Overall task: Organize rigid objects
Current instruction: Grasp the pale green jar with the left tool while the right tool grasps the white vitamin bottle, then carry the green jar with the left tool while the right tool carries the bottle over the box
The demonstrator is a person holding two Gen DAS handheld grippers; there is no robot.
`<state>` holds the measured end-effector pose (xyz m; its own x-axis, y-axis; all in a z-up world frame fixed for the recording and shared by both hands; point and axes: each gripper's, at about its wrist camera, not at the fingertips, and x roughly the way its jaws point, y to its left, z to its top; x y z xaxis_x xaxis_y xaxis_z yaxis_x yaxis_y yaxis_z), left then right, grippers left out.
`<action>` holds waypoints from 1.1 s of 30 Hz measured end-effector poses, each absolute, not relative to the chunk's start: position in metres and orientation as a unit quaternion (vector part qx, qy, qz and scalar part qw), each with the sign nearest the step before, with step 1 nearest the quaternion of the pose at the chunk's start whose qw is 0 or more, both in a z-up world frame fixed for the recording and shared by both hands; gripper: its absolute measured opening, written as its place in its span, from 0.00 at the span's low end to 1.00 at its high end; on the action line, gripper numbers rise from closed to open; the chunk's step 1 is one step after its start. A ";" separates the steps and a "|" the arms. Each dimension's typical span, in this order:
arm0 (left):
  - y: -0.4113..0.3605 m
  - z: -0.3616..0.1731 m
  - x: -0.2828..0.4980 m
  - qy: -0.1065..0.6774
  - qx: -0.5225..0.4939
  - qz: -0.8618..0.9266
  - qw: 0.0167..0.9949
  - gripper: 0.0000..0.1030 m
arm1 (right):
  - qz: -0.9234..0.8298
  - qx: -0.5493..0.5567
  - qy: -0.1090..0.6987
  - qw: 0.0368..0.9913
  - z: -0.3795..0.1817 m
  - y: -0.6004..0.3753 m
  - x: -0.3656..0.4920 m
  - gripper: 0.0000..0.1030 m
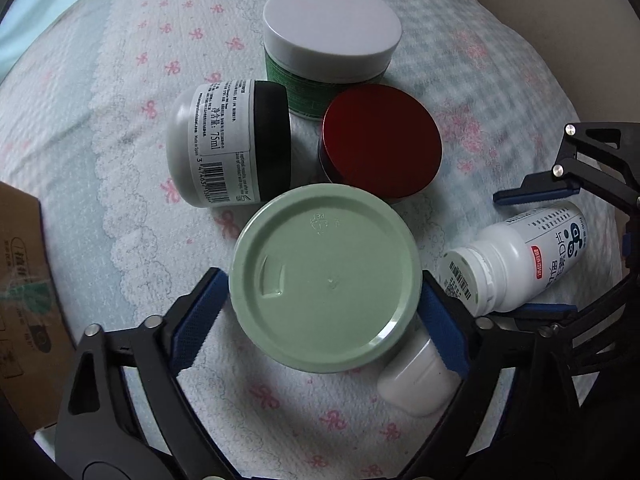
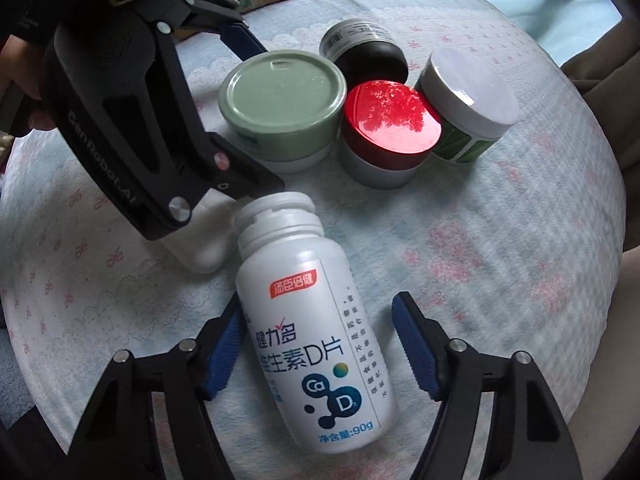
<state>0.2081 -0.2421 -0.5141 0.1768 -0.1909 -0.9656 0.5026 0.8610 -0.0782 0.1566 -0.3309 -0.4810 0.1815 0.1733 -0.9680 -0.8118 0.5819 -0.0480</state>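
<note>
Your left gripper brackets the pale-green-lidded round jar, jaws spread; your right gripper, also released, straddles the white plastic vitamin bottle lying on the bow-print cloth surface.

We note left gripper body — matte black, angular linkage arms with triangular cut-outs, round silver pivot screws, white "GenRobot.AI" lettering along housing. Fingers lined with blue ribbed, saw-edged pads. Right gripper — same black linkage, silver screws, blue pads. Bare skin of hand visible behind left housing, dark sleeve above.
</note>
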 end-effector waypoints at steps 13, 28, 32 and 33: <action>-0.244 -0.508 0.215 0.604 0.143 -0.227 0.751 0.67 | 0.336 -0.303 0.547 0.704 -0.478 -0.319 0.157 0.52; -0.218 -0.460 0.202 0.590 0.135 -0.220 0.765 0.67 | 0.310 -0.294 0.543 0.723 -0.442 -0.323 0.164 0.51; -0.207 -0.430 0.198 0.583 0.122 -0.214 0.774 0.67 | 0.298 -0.284 0.539 0.735 -0.413 -0.322 0.164 0.51; -0.203 -0.422 0.197 0.581 0.118 -0.211 0.777 0.67 | 0.293 -0.280 0.537 0.740 -0.405 -0.321 0.164 0.51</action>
